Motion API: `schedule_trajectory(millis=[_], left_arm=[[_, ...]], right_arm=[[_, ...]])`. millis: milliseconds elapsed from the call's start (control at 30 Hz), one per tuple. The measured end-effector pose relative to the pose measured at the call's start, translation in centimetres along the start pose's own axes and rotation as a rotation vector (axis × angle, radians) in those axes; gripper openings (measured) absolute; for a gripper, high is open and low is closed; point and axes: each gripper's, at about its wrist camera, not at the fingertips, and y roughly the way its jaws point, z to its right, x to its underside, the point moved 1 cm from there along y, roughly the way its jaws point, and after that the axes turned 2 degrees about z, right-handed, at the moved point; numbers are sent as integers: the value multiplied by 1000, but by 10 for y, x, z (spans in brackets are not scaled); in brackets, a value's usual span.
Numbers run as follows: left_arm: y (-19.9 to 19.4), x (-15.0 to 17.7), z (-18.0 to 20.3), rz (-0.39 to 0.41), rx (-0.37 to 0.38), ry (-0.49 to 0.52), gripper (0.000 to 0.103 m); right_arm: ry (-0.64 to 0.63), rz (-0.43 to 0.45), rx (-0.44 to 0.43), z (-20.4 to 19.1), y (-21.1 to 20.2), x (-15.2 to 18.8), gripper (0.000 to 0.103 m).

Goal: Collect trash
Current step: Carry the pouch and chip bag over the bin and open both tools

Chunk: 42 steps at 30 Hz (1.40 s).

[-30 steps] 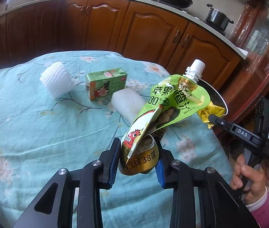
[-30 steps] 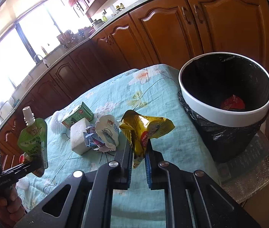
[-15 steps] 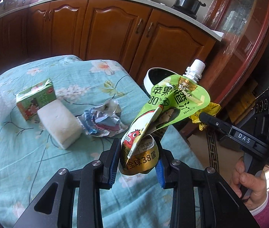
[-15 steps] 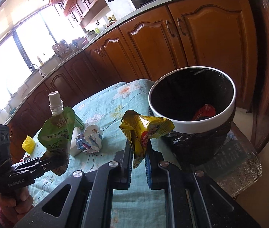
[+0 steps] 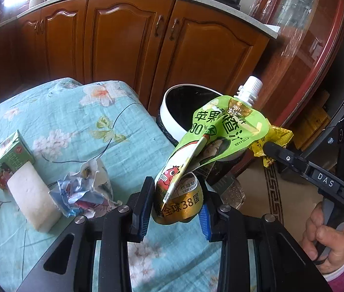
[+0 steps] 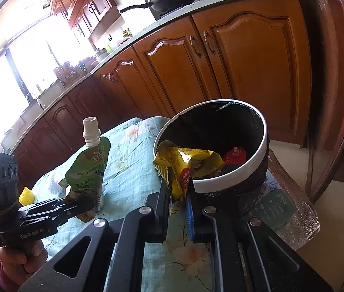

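Two-tone wooden cabinets (image 5: 128, 39) — perhaps kitchen units — behind floral tablecloth (image 5: 57, 121).

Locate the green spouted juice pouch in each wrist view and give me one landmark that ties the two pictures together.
Left wrist view: the green juice pouch fills the centre right, its base clamped in the left gripper, white cap up.
Right wrist view: the pouch stands at left of centre, held above the floral tablecloth.
Shared landmark: the white-rimmed bin at the table's end.
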Motion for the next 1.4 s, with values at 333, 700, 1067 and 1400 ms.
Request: schedule_trajectory(millis=[333,700,1067,1400], left_arm=[[40,-34,14,-18,-9,15,32],[79,-71,27,-35,-33,56,33],[117,-95,42,-85,-69,109,33],[132,-101,57,-98,-102,106,49]], right_arm=[[4,-8,27,16,14,-19,11],[8,-19,50,36,31,-41,12],[-1,-74,68,52,53,-52,13],[-16,-102,90,58,65,-56,24]])
